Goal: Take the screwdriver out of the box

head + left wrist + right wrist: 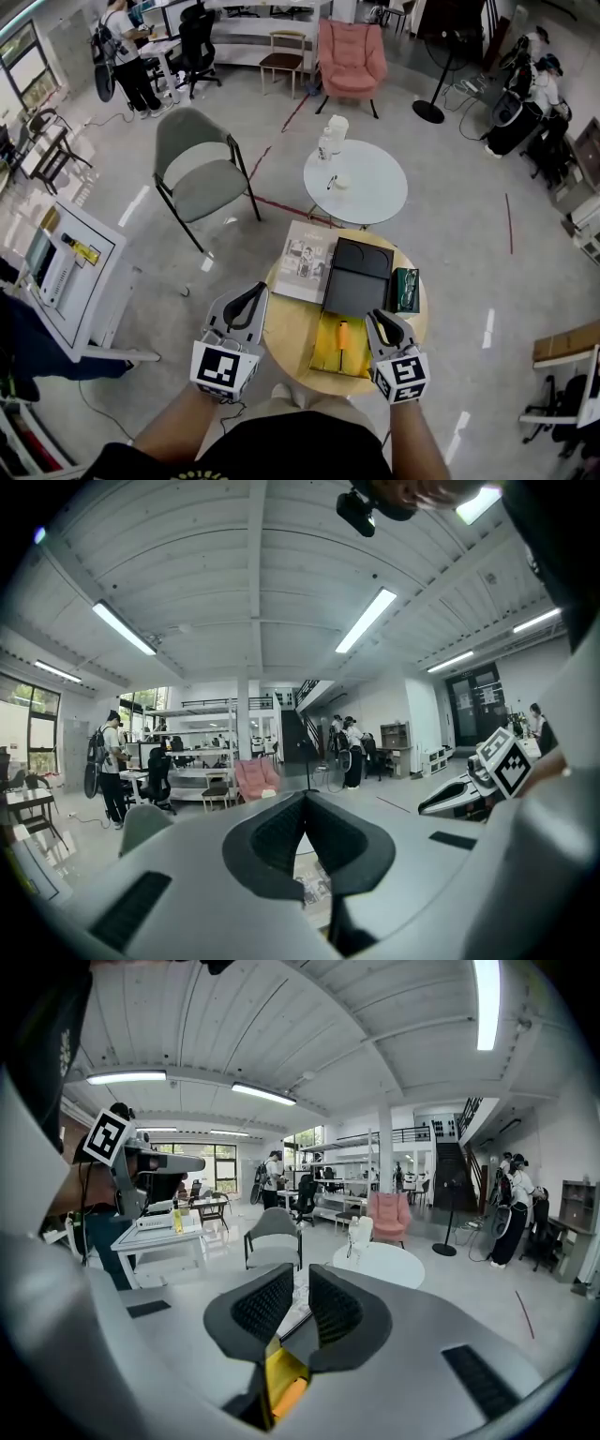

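- The round wooden table [291, 330] is small. The box [326, 362] lies near its front rim, and bare wood shows only on the left half.
- The box is lined in glossy yellow, and its flat matte black lid [360, 268] is folded back toward the far side.
- The screwdriver [343, 335] lies inside the box on the yellow lining, its orange handle running lengthwise.
- A printed magazine [306, 260] overhangs the far-left rim, and a dark green case [405, 289] sits at the right rim, just beside the lid.
- The right tool [382, 323] is over the box's right edge. Its ribbed black pads stand a narrow gap apart with nothing between them, and the yellow lining and orange handle show below them in the right gripper view.
- The left tool [255, 292] is at the table's left rim, clear of the box. Its pad tips meet and it is empty.
- Open grey floor [450, 281] surrounds the table. A white round table [370, 195] stands just beyond it and a grey chair [202, 173] stands off to the far left.
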The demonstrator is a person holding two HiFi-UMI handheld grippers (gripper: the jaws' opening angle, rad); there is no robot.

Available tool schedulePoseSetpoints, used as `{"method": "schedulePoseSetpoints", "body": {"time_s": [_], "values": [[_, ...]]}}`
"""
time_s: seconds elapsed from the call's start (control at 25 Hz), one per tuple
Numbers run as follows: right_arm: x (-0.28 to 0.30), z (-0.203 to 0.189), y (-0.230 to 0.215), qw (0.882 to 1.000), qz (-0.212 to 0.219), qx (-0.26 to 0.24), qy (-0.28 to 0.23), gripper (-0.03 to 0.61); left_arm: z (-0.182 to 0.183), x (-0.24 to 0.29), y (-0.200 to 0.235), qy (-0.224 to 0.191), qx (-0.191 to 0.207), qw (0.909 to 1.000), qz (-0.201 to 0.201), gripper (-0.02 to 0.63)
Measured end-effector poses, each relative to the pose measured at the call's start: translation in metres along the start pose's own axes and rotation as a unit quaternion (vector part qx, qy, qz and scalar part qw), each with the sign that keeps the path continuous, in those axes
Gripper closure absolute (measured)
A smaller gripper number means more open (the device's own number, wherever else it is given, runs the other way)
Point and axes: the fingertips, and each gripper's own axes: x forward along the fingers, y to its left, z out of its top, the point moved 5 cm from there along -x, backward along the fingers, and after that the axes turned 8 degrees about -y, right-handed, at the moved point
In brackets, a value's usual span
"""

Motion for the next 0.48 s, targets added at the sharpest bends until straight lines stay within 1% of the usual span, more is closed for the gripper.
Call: {"method": "schedulePoseSetpoints", "body": {"time_s": [0.28,0.4,0.48], "values": [[0.01,-0.026,0.001,0.999,0.011,0.013,0.029,0.499,-0.002,-0.004,-0.001,0.001,-0.003,1.0,0.005,0.601],[0.013,-0.04,0.002,0.999,0.014,0.016,0.044,0.495,-0.007,-0.007,-0.003,0.012,-0.002,0.9999,0.005,0.601],[0.015,-0.047,0.003,0.998,0.017,0.018,0.052,0.494,-0.004,-0.007,-0.005,0.007,-0.007,0.9999,0.005,0.601]]}}
